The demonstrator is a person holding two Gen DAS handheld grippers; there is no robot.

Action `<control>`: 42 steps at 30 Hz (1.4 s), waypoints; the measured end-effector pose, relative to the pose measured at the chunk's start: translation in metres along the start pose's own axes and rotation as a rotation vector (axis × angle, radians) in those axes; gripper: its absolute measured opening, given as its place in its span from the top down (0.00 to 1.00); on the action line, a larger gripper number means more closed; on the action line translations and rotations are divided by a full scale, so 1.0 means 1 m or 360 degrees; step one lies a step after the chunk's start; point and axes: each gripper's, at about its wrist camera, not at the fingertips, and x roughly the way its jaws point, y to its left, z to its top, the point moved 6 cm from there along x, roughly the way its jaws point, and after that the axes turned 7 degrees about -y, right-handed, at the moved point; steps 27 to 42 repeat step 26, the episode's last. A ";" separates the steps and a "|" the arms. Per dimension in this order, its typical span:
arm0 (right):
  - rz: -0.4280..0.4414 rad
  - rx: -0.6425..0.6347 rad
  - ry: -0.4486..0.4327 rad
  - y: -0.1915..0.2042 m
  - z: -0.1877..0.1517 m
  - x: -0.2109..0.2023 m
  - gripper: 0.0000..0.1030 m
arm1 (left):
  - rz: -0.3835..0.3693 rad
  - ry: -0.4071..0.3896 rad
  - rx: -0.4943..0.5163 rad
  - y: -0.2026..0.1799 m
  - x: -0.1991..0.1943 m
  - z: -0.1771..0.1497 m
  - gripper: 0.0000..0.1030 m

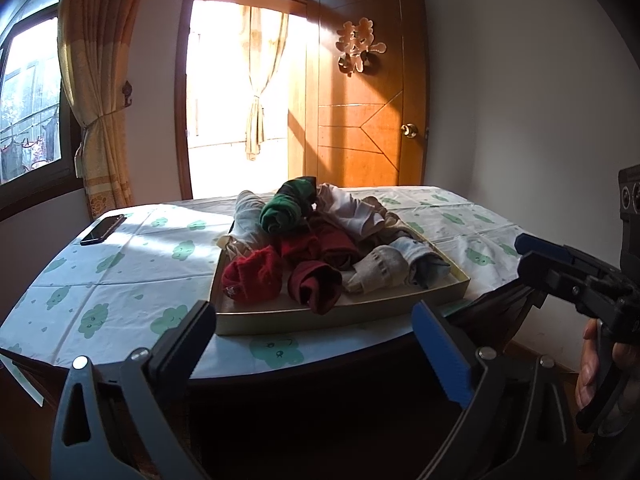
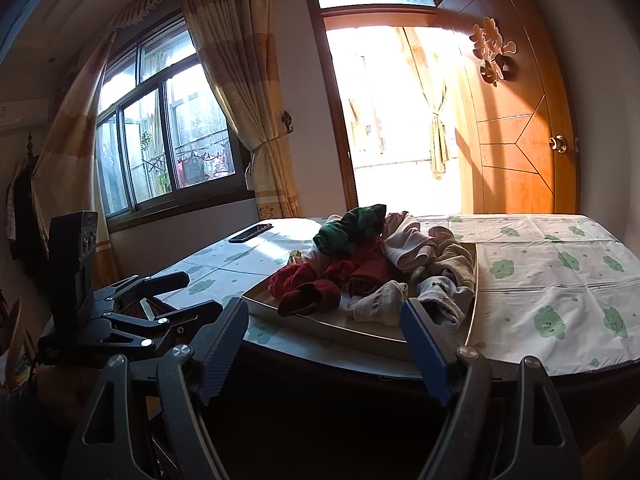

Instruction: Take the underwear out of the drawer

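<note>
Sunlit worktop [image 1: 120, 272] carries a phone [image 1: 103, 229] and a drawer [image 1: 344, 314] heaped with rolled underwear [image 1: 316, 240]; both grippers [image 1: 320, 344] [image 2: 324, 340] are held released, short of it.

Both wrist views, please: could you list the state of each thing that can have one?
Left claw: open, empty, short of the table.
Right claw: open, empty.
Tray: on the table, piled with rolled garments.
Red roll: in the tray, ungrasped.
Green roll: atop the pile.
Phone: flat, screen dark.
Door: open.
Window curtain: tied back.
</note>
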 end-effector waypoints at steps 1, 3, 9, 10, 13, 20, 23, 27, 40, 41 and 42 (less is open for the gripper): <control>-0.0001 0.0000 0.0000 0.000 0.000 0.000 0.22 | -0.0002 0.0001 -0.0002 0.000 0.000 0.000 0.03; -0.0001 0.0000 0.0000 0.000 0.000 0.000 0.22 | 0.0001 -0.0002 -0.0014 0.000 0.000 0.000 0.03; -0.0011 -0.0009 -0.0004 -0.001 0.000 -0.001 0.22 | 0.0026 0.0007 -0.0043 0.003 0.000 0.002 0.00; -0.0014 -0.0011 -0.0006 -0.001 0.000 -0.001 0.22 | 0.0033 0.0011 -0.0042 0.004 0.000 0.002 0.00; -0.0018 -0.0013 -0.0013 -0.001 0.001 -0.002 0.22 | 0.0041 0.0026 -0.0059 0.005 0.001 0.002 0.00; -0.0007 -0.0013 0.0005 0.000 -0.003 -0.002 0.22 | 0.0045 0.0040 -0.0061 0.008 0.004 -0.004 0.00; -0.0007 -0.0013 0.0007 0.000 -0.003 -0.002 0.22 | 0.0029 0.0036 -0.0043 0.005 0.003 -0.005 0.00; -0.0006 -0.0008 0.0017 0.000 -0.005 -0.001 0.22 | 0.0035 0.0026 -0.0037 0.004 0.002 -0.005 0.00; -0.0006 -0.0008 0.0017 0.000 -0.005 -0.001 0.22 | 0.0035 0.0026 -0.0037 0.004 0.002 -0.005 0.00; -0.0006 -0.0008 0.0017 0.000 -0.005 -0.001 0.22 | 0.0035 0.0026 -0.0037 0.004 0.002 -0.005 0.00; -0.0006 -0.0008 0.0017 0.000 -0.005 -0.001 0.22 | 0.0035 0.0026 -0.0037 0.004 0.002 -0.005 0.00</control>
